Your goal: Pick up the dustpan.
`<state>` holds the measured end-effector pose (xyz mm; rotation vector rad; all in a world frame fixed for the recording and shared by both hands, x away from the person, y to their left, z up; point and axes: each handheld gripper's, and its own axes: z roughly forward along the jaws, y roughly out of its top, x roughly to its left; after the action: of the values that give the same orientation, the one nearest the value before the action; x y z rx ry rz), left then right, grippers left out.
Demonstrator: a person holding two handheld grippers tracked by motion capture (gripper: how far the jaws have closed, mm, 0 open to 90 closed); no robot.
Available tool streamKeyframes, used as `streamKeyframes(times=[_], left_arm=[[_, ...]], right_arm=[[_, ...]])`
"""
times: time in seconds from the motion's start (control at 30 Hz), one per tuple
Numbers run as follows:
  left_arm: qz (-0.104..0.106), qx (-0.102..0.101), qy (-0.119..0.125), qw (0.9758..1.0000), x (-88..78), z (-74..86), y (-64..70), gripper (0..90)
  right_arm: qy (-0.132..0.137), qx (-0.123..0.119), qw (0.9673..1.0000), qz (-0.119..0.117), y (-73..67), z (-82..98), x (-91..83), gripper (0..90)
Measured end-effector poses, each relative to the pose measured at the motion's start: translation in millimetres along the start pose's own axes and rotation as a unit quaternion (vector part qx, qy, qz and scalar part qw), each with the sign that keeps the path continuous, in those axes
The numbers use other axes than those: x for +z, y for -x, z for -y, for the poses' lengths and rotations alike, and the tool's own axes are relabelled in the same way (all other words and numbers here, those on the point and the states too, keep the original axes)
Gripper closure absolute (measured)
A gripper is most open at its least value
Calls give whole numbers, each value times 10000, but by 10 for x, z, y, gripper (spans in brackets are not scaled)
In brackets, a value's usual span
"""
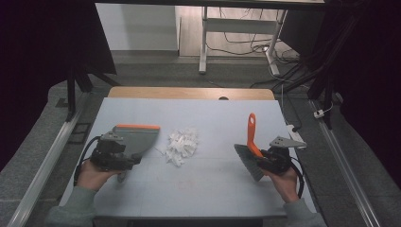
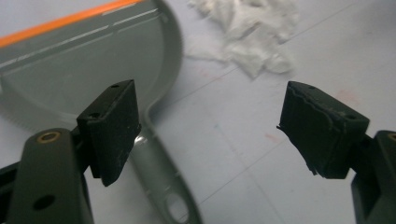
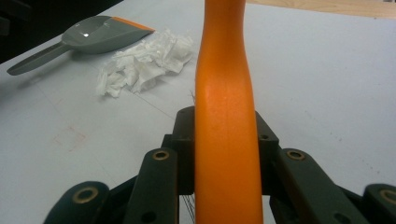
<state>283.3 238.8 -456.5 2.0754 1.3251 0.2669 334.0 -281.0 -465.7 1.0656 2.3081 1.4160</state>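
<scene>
At the near edge of the table (image 1: 189,189) two hands hold the grippers. The left gripper (image 2: 210,126) stands spread wide and empty, above the dustpan (image 1: 137,137) handle. The right gripper (image 3: 224,154) is clamped on the orange brush (image 1: 250,151) handle. The paper scraps (image 1: 182,144) lie between, just right of the dustpan and well left of the brush.
</scene>
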Motion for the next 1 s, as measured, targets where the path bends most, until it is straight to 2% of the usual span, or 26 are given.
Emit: streamKeyframes(times=[0.13,0.27,0.3,0.37,0.47,0.57,0.67,0.83,0.93,1.0], left_arm=[[-385,-206,-119,9990,41,45,-79,190],[-610,-436,-269,9968,116,76,-138,167],[-610,-436,-269,9968,116,76,-138,161],[-637,-582,-340,9957,175,99,-169,151],[-645,-630,-412,9951,229,115,-178,132],[-708,-727,-644,9927,347,144,-195,126],[-720,-791,-737,9915,416,164,-216,123],[-655,-908,-651,9916,485,180,-239,129],[-735,-1031,-590,9902,531,194,-257,158],[-722,-1045,-562,9903,546,200,-263,184]], right_arm=[[10,14,10000,10,-1,4,-8,700],[-20,1,10000,45,-4,12,-4,700],[-40,11,10000,59,-8,13,-4,700],[-44,-4,10000,62,-7,16,1,700],[-57,0,10000,67,-5,21,3,700],[-61,15,10000,64,-4,26,1,700],[-64,21,10000,65,-1,27,0,700],[-90,5,9999,70,-2,32,10,700],[-110,10,9999,82,-8,30,15,700],[-108,16,9999,78,-8,29,15,700]])
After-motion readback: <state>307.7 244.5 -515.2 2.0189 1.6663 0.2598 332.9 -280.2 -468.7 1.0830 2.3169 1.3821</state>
